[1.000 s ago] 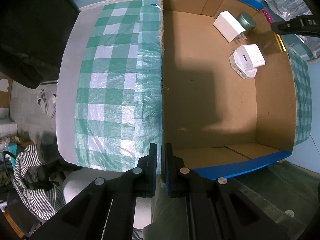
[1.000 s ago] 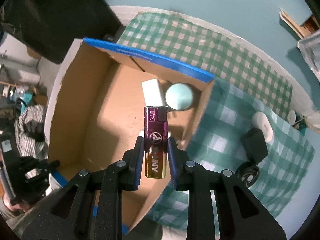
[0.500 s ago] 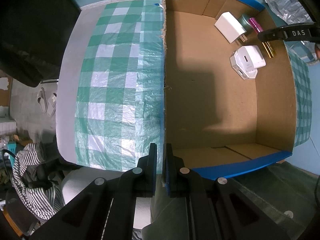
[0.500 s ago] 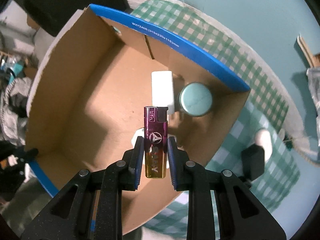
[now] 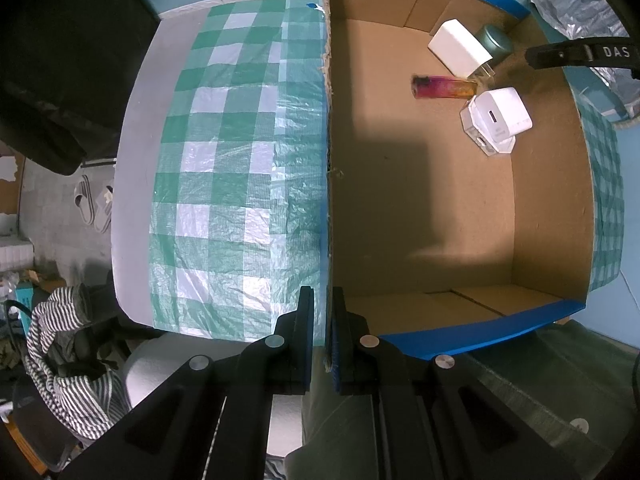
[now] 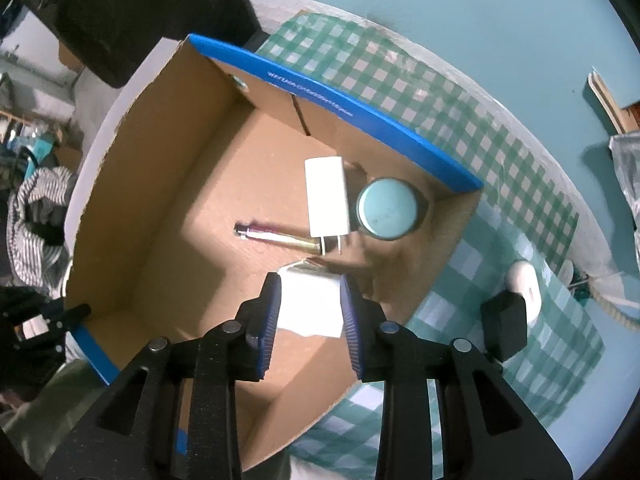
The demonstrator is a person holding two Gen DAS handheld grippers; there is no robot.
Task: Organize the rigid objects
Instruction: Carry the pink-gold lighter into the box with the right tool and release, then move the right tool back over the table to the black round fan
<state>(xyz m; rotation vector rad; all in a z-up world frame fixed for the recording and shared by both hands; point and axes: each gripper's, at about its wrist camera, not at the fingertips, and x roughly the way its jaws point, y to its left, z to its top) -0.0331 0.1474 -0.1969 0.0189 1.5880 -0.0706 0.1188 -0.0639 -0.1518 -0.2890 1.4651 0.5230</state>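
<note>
An open cardboard box (image 5: 440, 220) with blue rims stands on a green checked cloth. My left gripper (image 5: 323, 312) is shut on the box's left wall near its front corner. Above the box hangs my right gripper (image 6: 310, 292), pointing down; its jaws are opening with nothing held between them. A purple-and-gold lighter (image 6: 276, 236) lies flat on the box floor (image 5: 444, 86). Beside it are a flat white charger (image 6: 326, 196), a round teal tin (image 6: 386, 208) and a white cube charger (image 5: 498, 118), which shows far below between the right fingers.
On the checked cloth (image 6: 500, 184) to the right of the box lie a black block (image 6: 504, 320) and a small white object (image 6: 522, 280). A striped garment (image 5: 60, 344) hangs over a chair at the left. A silver bag (image 5: 580, 4) sits beyond the box.
The lighter has left my right gripper and now lies on the box floor. The right jaws have parted. My left gripper has stayed on the box wall.
</note>
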